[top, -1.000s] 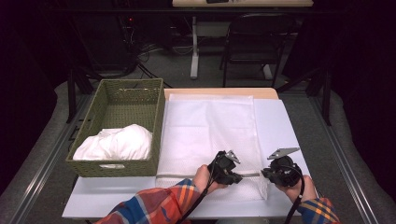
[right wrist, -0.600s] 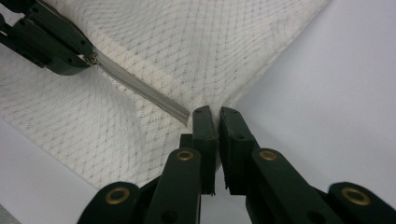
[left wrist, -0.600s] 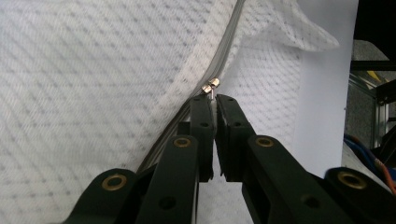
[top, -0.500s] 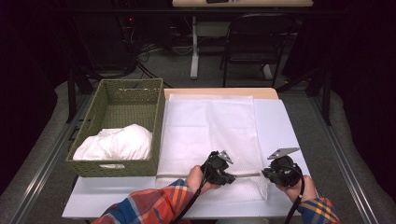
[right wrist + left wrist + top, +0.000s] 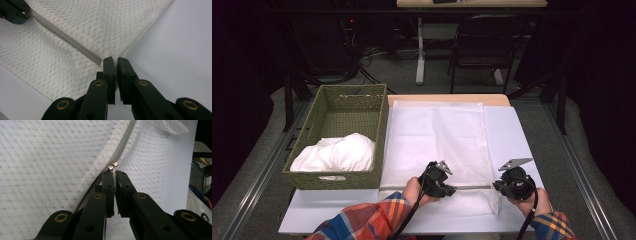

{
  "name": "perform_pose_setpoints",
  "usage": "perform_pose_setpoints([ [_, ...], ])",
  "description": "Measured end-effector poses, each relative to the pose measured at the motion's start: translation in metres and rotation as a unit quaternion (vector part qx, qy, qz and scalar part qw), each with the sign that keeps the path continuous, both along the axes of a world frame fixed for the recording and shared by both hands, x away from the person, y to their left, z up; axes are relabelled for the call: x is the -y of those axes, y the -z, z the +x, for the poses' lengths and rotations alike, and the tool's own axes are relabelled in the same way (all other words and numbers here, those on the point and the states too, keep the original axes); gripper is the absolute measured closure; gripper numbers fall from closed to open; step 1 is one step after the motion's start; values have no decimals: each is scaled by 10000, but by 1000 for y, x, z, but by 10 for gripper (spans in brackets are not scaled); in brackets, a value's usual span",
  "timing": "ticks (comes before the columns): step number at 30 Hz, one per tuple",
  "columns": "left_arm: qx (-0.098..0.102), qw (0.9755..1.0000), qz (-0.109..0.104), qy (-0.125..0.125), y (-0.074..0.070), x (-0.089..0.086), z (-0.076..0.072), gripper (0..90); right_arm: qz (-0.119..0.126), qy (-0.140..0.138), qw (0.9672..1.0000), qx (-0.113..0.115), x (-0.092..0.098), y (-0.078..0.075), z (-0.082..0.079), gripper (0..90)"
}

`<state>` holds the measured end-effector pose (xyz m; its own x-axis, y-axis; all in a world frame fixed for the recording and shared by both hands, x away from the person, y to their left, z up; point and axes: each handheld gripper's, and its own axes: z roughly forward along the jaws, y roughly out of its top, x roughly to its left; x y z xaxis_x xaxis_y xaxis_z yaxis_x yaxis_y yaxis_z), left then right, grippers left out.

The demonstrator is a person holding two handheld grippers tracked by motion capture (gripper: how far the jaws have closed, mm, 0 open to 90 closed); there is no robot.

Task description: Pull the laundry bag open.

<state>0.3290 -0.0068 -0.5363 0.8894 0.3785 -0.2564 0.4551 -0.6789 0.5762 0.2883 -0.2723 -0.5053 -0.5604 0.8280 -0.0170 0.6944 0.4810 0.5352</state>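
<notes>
A white mesh zip bag [image 5: 437, 135] lies flat on the white table top [image 5: 512, 130]. Its grey zipper [image 5: 472, 188] runs along the near edge between my two grippers. My left gripper [image 5: 451, 190] is shut on the small metal zipper pull [image 5: 113, 166], with the jaws [image 5: 115, 173] pinched just behind the slider. My right gripper [image 5: 496, 186] is shut on the bag's near right corner at the zipper's end [image 5: 114, 60]. In the right gripper view the zipper [image 5: 65, 38] stretches from the left gripper [image 5: 25, 13] down to my jaws.
A green woven basket [image 5: 337, 92] stands to the left of the bag with white cloth [image 5: 337, 152] bunched in its near end. Bare table top lies right of the bag. A chair [image 5: 487, 45] and desk legs stand on the floor beyond.
My left gripper has slid leftward along the zipper line with the pull in its jaws, widening the gap to the right gripper. The right gripper has stayed put.
</notes>
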Motion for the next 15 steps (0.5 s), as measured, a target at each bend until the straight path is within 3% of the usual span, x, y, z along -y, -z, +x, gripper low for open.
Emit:
perform_pose_setpoints([
  [15, -94, 9999, 22, -123, 1, -25, -3, 861, -17, 26, 10000, -20, 0, 1, 0, 858],
])
